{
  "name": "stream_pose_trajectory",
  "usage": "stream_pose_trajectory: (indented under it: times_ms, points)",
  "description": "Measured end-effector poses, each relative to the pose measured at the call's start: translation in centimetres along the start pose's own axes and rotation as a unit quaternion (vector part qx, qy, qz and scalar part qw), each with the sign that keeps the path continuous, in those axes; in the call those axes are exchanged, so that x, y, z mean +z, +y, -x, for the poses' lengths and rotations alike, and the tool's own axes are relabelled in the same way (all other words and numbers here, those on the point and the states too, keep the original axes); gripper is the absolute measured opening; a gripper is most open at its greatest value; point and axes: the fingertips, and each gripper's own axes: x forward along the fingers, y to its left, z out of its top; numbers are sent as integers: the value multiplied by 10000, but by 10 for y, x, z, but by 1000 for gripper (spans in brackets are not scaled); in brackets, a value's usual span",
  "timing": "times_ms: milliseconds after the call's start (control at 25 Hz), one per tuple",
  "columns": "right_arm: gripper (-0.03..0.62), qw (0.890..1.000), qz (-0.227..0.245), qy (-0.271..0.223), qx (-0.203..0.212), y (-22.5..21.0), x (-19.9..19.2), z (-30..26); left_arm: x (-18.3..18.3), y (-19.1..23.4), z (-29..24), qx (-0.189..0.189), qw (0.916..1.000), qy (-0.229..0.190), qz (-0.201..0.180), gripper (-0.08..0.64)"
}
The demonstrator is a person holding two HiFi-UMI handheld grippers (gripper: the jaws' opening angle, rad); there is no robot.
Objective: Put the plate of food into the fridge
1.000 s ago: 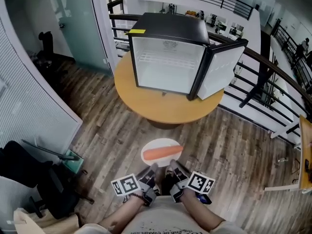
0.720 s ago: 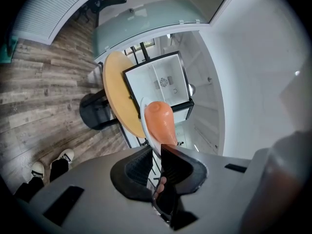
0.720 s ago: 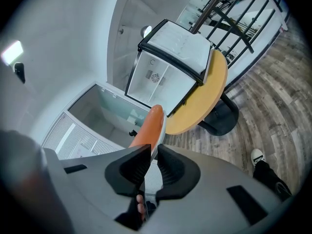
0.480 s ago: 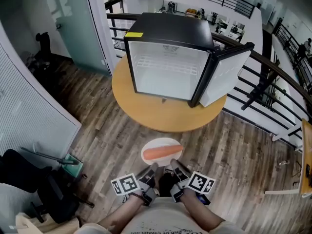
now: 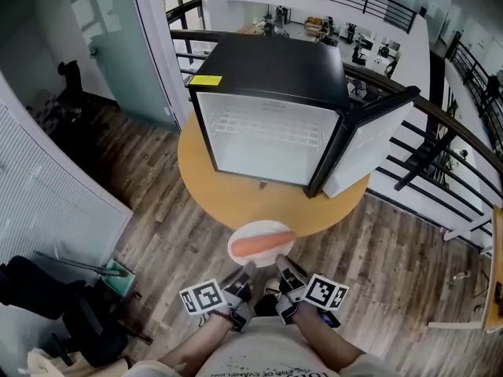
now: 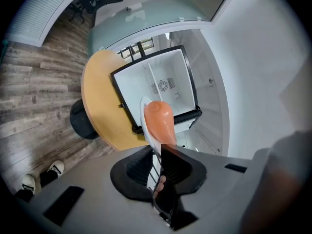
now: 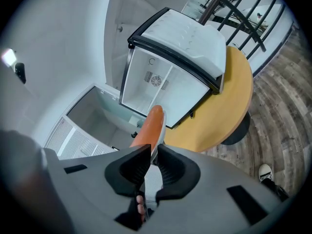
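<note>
1. Left tool [image 5: 245,272] and right tool [image 5: 280,267] sit side by side, low and centred in front of the person. Each is clamped tight on the near rim of the plate [image 5: 259,228]. The gripper views show both sets of pads pinching the thin white edge.
2. The plate is white and oval and is held roughly level in the air. One long, smooth orange piece of food [image 5: 263,245] lies across it, rounded at the ends.
3. From the head view, the plate hangs over the floor [image 5: 157,210], which is grey-brown wood plank. Its far edge just overlaps the near edge of the counter [image 5: 228,195].
4. The counter is a round, light wood top on a dark central foot.
5. The fridge [image 5: 275,61] stands on the counter. It is a small black box with a white inside, and its opening faces the person. A wire shelf [image 5: 267,128] runs across the upper part. A yellow sticker [image 5: 206,80] is on the top front corner.
6. The fridge door [image 5: 369,144] is swung wide to the right, past the counter's edge, with its white lining showing.
7. To the left are a glass partition [image 5: 110,45] and white blinds [image 5: 39,187]. A black office chair [image 5: 47,289] is at lower left.
8. A black railing [image 5: 440,132] runs behind and to the right of the counter. A lower level with desks lies beyond it.
</note>
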Motion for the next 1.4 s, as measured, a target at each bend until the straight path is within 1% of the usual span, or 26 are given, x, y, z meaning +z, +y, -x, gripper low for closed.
stream_pose_trajectory:
  times_ms: [240, 360, 480, 640, 840, 1040, 1200, 1400]
  points:
    - [60, 9999, -8, 61, 111, -9, 40, -25, 24, -6, -40, 24, 10000, -68, -45, 64]
    - [59, 9998, 8, 55, 172, -13, 59, -33, 34, -9, -57, 91, 9997, -85, -220, 63]
    - [60, 9998, 43, 39, 198, -18, 76, -39, 38, -14, -76, 4, 9998, -126, -121, 63]
    - [60, 9997, 46, 41, 216, -26, 94, -42, 40, -18, -95, -8, 9998, -132, -135, 63]
    - [60, 9996, 68, 78, 261, -28, 104, -44, 42, -21, -103, -9, 9998, -176, -114, 63]
    - [60, 9996, -20, 83, 284, -26, 100, -50, 48, -19, -100, 61, 9998, -161, -73, 63]
    - [60, 9995, -24, -10, 322, -18, 102, -59, 61, -21, -98, 37, 9999, -104, -120, 63]
    - [60, 9995, -93, -158, 252, -8, 105, -72, 79, -24, -97, -9, 9999, 31, -135, 63]
